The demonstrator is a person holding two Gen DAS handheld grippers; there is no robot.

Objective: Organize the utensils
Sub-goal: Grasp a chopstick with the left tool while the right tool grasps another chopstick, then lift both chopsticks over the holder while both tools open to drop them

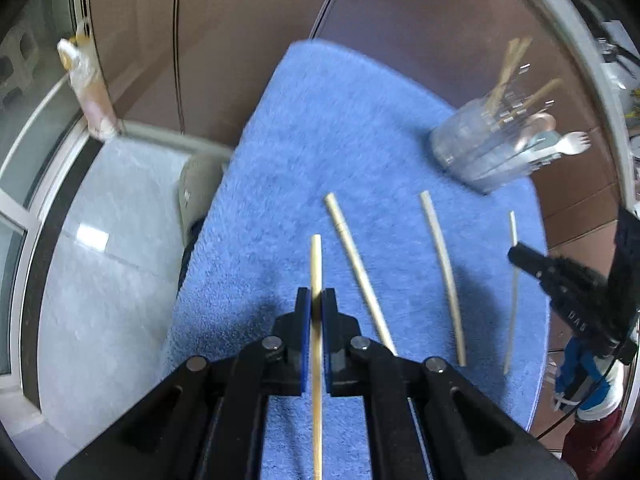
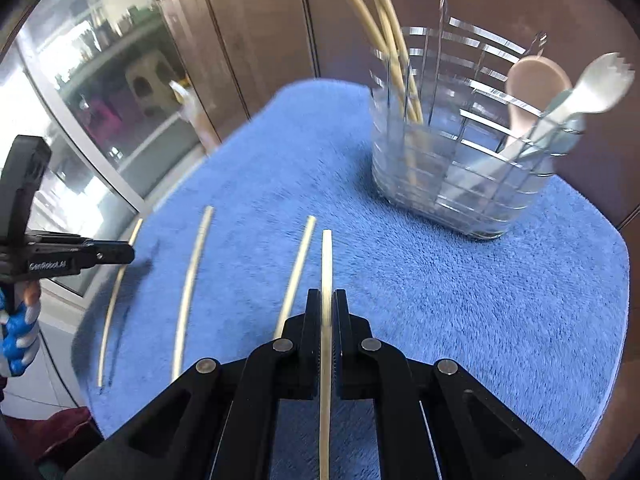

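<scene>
My left gripper (image 1: 316, 300) is shut on a wooden chopstick (image 1: 316, 264) above the blue towel (image 1: 320, 140). My right gripper (image 2: 327, 302) is shut on a pale chopstick (image 2: 327, 264); it also shows at the right of the left wrist view (image 1: 516, 254). Two loose chopsticks (image 1: 360, 264) (image 1: 444, 272) lie on the towel between the grippers. A wire utensil holder (image 2: 460, 184) stands at the far right of the towel with chopsticks (image 2: 394, 40), a pink spoon (image 2: 536, 80) and a pale spork (image 2: 600, 76) in it.
The towel covers a small round table with its edge (image 2: 624, 280) close on the right. Brown cabinet doors (image 2: 248, 40) stand behind. A glass door (image 1: 32, 168) and tiled floor (image 1: 104, 264) are on the left. A grey stool (image 1: 196, 188) sits beside the table.
</scene>
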